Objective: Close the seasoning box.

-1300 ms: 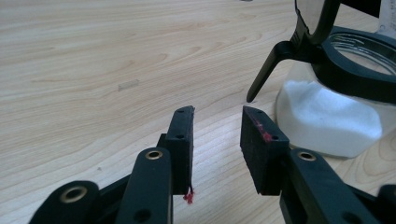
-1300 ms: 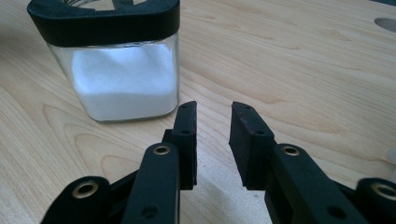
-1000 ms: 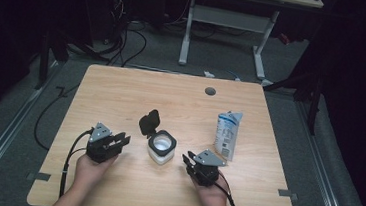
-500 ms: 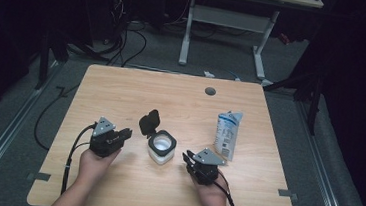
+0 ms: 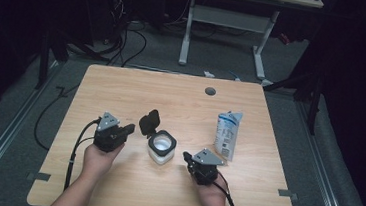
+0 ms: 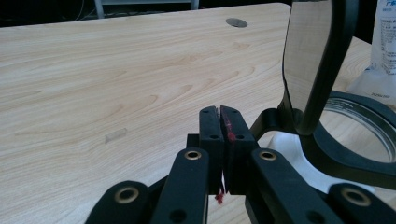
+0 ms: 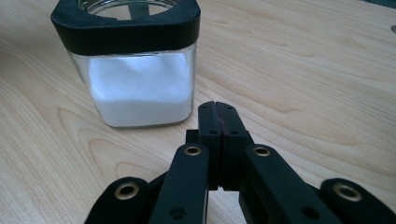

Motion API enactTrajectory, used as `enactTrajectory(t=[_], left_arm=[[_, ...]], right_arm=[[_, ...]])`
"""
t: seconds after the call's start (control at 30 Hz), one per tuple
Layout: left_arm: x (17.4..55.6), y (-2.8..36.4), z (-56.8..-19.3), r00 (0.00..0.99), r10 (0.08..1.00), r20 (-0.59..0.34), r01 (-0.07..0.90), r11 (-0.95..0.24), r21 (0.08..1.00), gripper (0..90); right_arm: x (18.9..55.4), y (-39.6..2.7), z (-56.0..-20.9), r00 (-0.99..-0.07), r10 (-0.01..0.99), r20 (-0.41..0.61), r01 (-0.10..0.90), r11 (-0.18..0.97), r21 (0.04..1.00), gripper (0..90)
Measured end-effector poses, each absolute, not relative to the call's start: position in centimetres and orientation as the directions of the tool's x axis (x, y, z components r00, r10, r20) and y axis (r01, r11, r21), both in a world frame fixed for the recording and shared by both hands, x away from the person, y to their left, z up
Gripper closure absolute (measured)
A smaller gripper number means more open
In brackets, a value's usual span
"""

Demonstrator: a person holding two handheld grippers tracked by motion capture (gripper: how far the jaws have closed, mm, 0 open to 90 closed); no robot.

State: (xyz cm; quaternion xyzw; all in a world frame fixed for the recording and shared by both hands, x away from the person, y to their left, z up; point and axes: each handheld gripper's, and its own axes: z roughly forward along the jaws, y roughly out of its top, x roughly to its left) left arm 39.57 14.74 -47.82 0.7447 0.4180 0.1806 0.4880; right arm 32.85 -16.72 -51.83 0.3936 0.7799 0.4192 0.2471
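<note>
Both claws have just been closing since the earlier frames, with nothing between their jaws, while the jar and pouch sit where they were. The left claw has also edged a little toward the jar's raised lid; the right claw has kept its place.

On the worktop the glass jar stands near the middle, between the two claws, its black hinged lid flipped up and leaning to the far left. White powder fills the lower part of the jar. To its right, well apart, a white pouch stands upright.

Judging by this, the jar is open and already holds powder, and the pouch is set aside; what seems left is to swing the lid down and press it shut. Neither claw touches the jar or lid yet.

The left hand holds its claw low and roughly level, pointing right toward the lid hinge, jaws pressed together on nothing; the lid rises just beside them. The right hand rests near the front edge, its claw aimed left and far toward the jar, jaws likewise fully together and empty, a short gap from the glass.
</note>
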Motion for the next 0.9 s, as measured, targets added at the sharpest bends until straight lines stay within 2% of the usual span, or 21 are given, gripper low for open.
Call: enactTrajectory(t=[0.43, 0.9], left_arm=[[39.8, 13.3, -46.0, 0.604, 0.781, -0.156, 0.427, -0.152, 0.891, 89.8], [39.6, 12.7, -45.8, 0.611, 0.775, -0.161, 0.425, -0.149, 0.893, 89.8]], right_arm=[[32.8, -15.2, -51.5, -0.602, 0.796, -0.063, 0.384, 0.358, 0.851, 90.0], [32.8, -14.1, -51.6, -0.627, 0.776, -0.068, 0.374, 0.376, 0.848, 90.0]])
